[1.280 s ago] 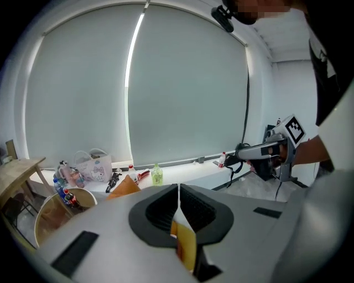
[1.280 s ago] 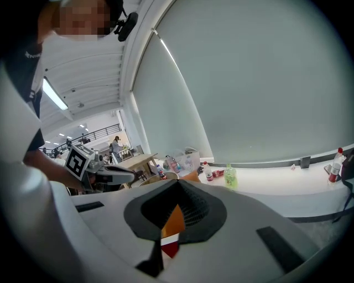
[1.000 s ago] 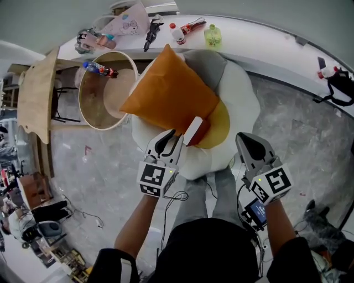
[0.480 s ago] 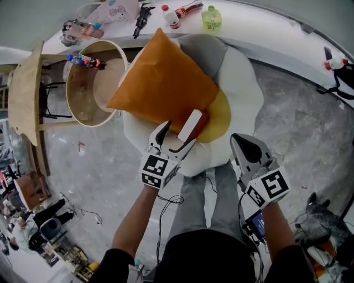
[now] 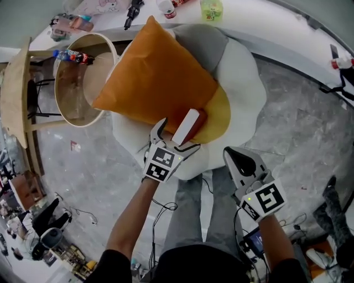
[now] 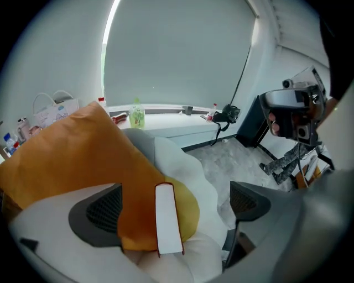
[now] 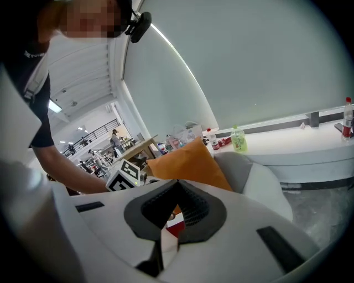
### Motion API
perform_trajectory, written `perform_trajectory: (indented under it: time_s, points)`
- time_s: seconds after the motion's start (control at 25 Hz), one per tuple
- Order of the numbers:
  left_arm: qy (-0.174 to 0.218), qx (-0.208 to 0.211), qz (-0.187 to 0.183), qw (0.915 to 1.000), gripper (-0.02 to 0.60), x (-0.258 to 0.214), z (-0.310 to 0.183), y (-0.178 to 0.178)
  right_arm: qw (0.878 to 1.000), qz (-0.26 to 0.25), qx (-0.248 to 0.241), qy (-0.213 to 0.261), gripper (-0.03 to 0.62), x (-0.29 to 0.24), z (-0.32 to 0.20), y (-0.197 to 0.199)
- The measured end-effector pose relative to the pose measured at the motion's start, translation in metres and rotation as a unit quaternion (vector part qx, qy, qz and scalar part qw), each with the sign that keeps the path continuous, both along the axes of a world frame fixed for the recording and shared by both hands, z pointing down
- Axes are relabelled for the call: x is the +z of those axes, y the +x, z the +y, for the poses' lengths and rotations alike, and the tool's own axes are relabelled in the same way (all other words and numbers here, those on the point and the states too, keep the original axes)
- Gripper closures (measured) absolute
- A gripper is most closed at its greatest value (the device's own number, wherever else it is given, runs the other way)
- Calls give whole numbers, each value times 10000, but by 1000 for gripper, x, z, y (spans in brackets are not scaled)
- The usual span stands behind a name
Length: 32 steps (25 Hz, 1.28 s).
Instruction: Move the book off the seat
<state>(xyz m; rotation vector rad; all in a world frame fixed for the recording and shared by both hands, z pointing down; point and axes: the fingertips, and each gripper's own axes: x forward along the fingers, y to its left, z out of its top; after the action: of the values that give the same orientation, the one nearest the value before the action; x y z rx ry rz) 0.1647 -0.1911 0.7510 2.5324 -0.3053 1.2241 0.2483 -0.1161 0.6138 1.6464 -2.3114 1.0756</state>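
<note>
The book [image 5: 186, 125], red-covered with its white page edge up, lies on the yellow middle of the white egg-shaped seat [image 5: 246, 83], against the lower corner of a big orange cushion [image 5: 157, 77]. My left gripper [image 5: 175, 139] is at the book with its jaws opening wide. In the left gripper view the book [image 6: 167, 218] lies between the two dark pads [image 6: 102, 209] without touching either. My right gripper [image 5: 233, 156] hangs shut over the seat's front edge, to the right of the book; its closed pads [image 7: 191, 207] hold nothing.
A round wooden table [image 5: 83, 77] with a bottle on it stands left of the seat. A white ledge behind carries a green bottle [image 5: 212, 8] and small items. The person's legs [image 5: 204, 204] are below the seat, on grey floor [image 5: 310, 132].
The left gripper has moved forward and its jaws have gone from shut to wide apart on either side of the book. The right gripper has dropped slightly toward the person.
</note>
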Motion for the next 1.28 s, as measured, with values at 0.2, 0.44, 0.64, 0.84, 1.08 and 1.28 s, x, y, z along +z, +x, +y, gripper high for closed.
perform_trajectory:
  time_s: [0.2, 0.44, 0.64, 0.84, 1.08, 1.28]
  points:
    - [-214, 14, -243, 9995, -12, 38, 1, 1, 9999, -4, -107, -106, 585, 14, 2, -5]
    - [-334, 77, -366, 9987, -12, 85, 0, 3, 9997, -81, 53, -208, 585, 39, 9, -1]
    - [-403, 120, -507, 9978, -12, 119, 4, 2, 9989, -213, 155, -379, 585, 70, 20, -5]
    - [-478, 242, -642, 9965, -11, 144, 7, 4, 9979, -332, 272, -480, 585, 92, 28, -8]
    - [-678, 459, -1054, 9911, -9, 173, 15, -4, 9967, -435, 414, -537, 585, 106, 36, -12]
    - [-818, 548, -1336, 9861, 81, 182, 26, -8, 9965, -458, 413, -557, 585, 101, 39, -13]
